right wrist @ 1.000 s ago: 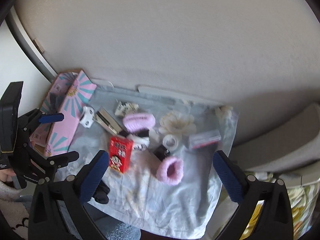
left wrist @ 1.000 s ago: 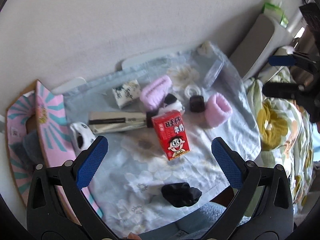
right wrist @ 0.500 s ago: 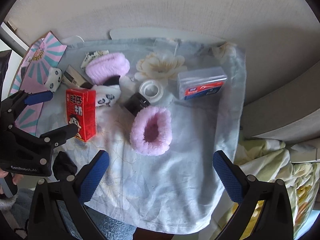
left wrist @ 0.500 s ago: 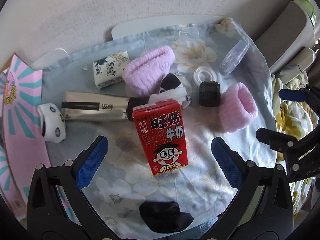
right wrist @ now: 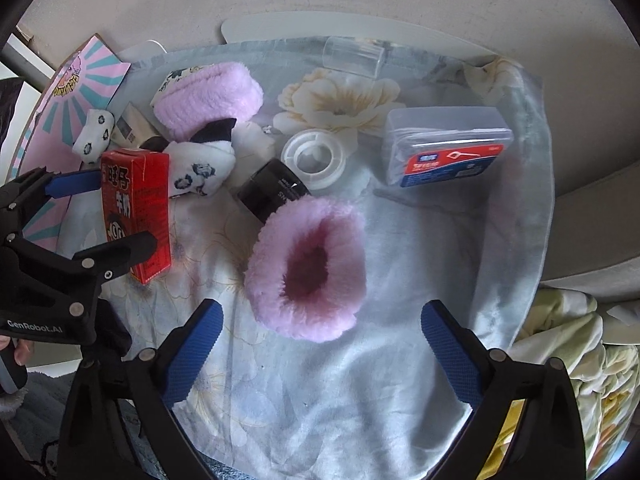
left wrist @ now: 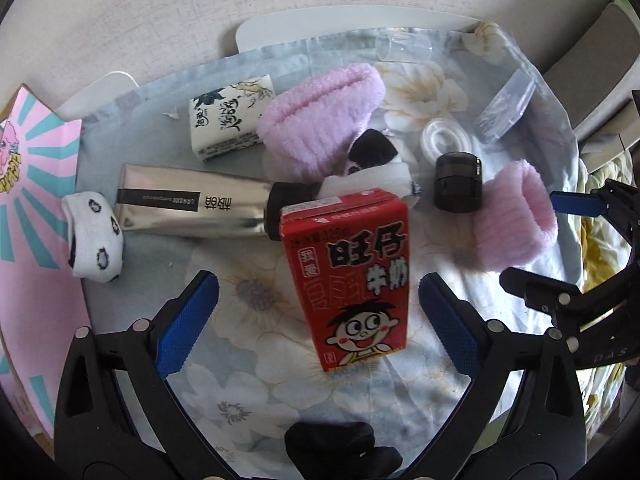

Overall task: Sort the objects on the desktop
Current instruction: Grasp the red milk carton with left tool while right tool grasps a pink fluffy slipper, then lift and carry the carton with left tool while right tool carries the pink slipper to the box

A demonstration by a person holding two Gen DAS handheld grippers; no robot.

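Note:
A red milk carton (left wrist: pixel 352 276) stands on the flowered cloth (left wrist: pixel 248 344), between the open jaws of my left gripper (left wrist: pixel 318 308), which is just in front of it. It also shows in the right wrist view (right wrist: pixel 136 208). A pink fuzzy cuff (right wrist: pixel 308 268) lies just ahead of my open right gripper (right wrist: pixel 322 340); it shows in the left wrist view (left wrist: pixel 516 220) too. Around them lie a second pink cuff (left wrist: pixel 320 120), a silver tube (left wrist: pixel 192 208), a tissue pack (left wrist: pixel 232 120), panda socks (left wrist: pixel 94 236), a black jar (right wrist: pixel 272 192), a tape roll (right wrist: pixel 314 158) and a floss-pick box (right wrist: pixel 446 146).
A pink and teal box (left wrist: pixel 32 208) borders the cloth on the left. A black sock (left wrist: pixel 340 448) lies at the near edge. A clear cup (right wrist: pixel 352 56) lies at the back by the wall. A flowered quilt (right wrist: pixel 568 360) is off the right edge.
Both grippers have moved forward and down towards the cloth. The carton now sits between the left jaws, and the pink cuff is close before the right gripper. Both stayed open.

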